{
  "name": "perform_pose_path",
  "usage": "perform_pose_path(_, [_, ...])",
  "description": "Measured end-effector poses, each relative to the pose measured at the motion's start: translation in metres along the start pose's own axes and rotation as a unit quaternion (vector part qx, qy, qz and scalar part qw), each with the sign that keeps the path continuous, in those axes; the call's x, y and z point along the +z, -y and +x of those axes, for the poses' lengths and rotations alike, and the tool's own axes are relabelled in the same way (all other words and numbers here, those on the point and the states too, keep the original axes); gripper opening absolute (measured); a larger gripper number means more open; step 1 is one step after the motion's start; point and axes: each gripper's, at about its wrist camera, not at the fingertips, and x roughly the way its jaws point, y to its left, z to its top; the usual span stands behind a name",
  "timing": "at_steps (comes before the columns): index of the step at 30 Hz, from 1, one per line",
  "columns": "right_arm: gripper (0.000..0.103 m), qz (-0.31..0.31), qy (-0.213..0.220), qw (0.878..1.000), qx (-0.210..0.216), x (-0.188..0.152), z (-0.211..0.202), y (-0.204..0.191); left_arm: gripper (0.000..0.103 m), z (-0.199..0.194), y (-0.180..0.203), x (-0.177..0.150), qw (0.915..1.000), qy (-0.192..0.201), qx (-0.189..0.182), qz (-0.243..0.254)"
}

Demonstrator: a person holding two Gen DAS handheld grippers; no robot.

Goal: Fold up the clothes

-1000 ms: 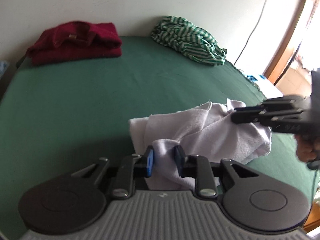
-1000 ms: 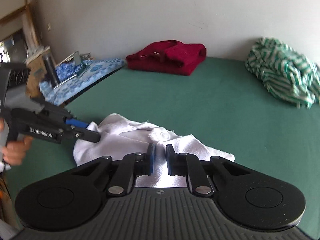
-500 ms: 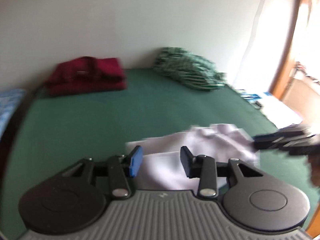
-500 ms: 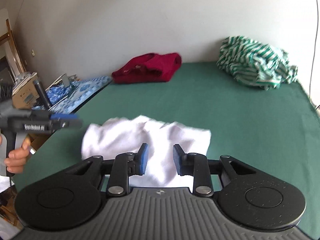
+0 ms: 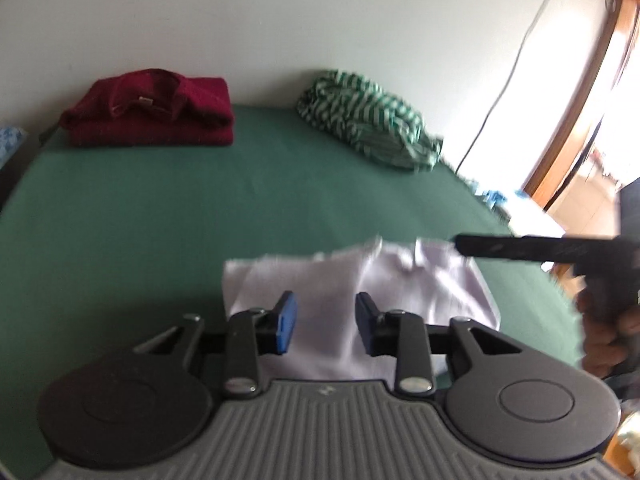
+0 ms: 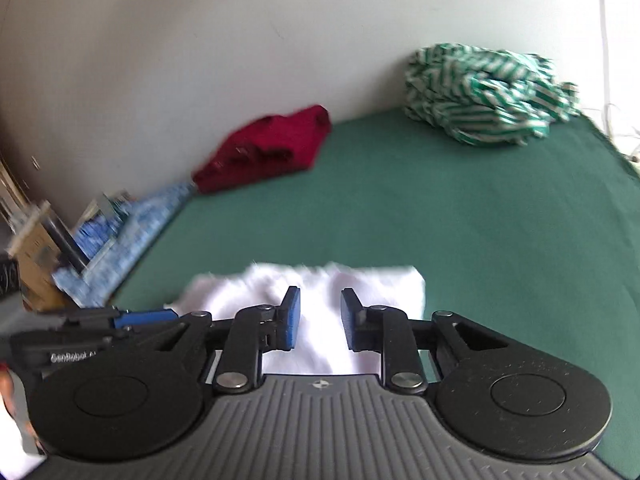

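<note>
Tongs [image 5: 326, 322] hover above white garment [image 5: 360, 276].

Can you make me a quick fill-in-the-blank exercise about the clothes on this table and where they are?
1. The folded sweater at the far edge of the table is dark ____.
2. The crumpled garment near the far corner has white and ____ stripes.
3. The white garment lies on a ____ table cover.
4. Nothing is pinched between the blue pads of the ____ gripper in its own view.

Missing words: red; green; green; right
</note>
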Motion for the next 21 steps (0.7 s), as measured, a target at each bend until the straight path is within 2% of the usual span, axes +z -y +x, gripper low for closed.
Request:
perform_pose_path(2, [0.024,0.012,-0.005,1.000,0.002,0.008,0.019,0.006,0.035,0.012,-0.005,0.007,0.9999,-0.002,0.006,-0.008])
perform_pose_path(4, [0.023,0.066,-0.014,0.998,-0.001,0.007,0.033,0.026,0.036,0.033,-0.012,0.010,0.9996,-0.017,0.017,-0.017])
perform_pose_path(5, [0.016,0.092,-0.018,0.996,-0.003,0.007,0.040,0.036,0.036,0.037,-0.017,0.008,0.9994,-0.018,0.021,-0.023])
perform_pose_path(6, [0.011,0.114,-0.021,0.993,-0.007,0.005,0.046,0.045,0.042,0.041,-0.021,0.005,0.9991,-0.018,0.025,-0.028])
perform_pose_path(7, [0.000,0.125,-0.020,0.992,-0.015,0.001,0.047,0.053,0.042,0.045,-0.026,0.002,0.9988,-0.018,0.029,-0.034])
perform_pose_path(9, [0.000,0.144,-0.019,0.989,-0.016,-0.002,0.045,0.060,0.042,0.041,-0.029,-0.002,0.9982,-0.020,0.022,-0.051])
perform_pose_path(11, [0.000,0.153,-0.018,0.988,-0.011,-0.001,0.039,0.059,0.042,0.033,-0.024,0.001,0.9989,-0.024,0.021,-0.035])
perform_pose_path(12, [0.003,0.133,-0.011,0.991,-0.019,0.004,0.035,0.051,0.042,0.027,-0.022,0.006,0.9993,-0.016,0.021,-0.028])
perform_pose_path(13, [0.012,0.118,0.002,0.993,-0.026,0.008,0.030,0.044,0.046,0.024,-0.022,0.011,0.9994,-0.004,0.023,-0.027])
perform_pose_path(14, [0.015,0.110,0.012,0.994,-0.027,0.012,0.027,0.038,0.049,0.021,-0.023,0.017,0.9992,0.009,0.025,-0.028])
perform_pose_path(15, [0.016,0.115,0.016,0.993,-0.012,0.013,0.027,0.037,0.057,0.018,-0.024,0.022,0.9990,0.022,0.028,-0.029])
perform_pose_path(17, [0.022,0.122,0.010,0.992,0.004,0.012,0.032,0.033,0.060,0.035,-0.028,0.028,0.9992,0.004,0.023,-0.034])
perform_pose_path(18, [0.025,0.123,0.002,0.992,0.001,0.010,0.037,0.033,0.058,0.046,-0.031,0.028,0.9990,-0.014,0.017,-0.039])
perform_pose_path(19, [0.031,0.121,-0.012,0.992,-0.020,0.007,0.045,0.034,0.057,0.059,-0.031,0.025,0.9986,-0.037,0.013,-0.036])
perform_pose_path(21, [0.019,0.130,-0.022,0.991,-0.037,0.006,0.048,0.040,0.057,0.067,-0.024,0.016,0.9986,-0.039,0.035,0.002])
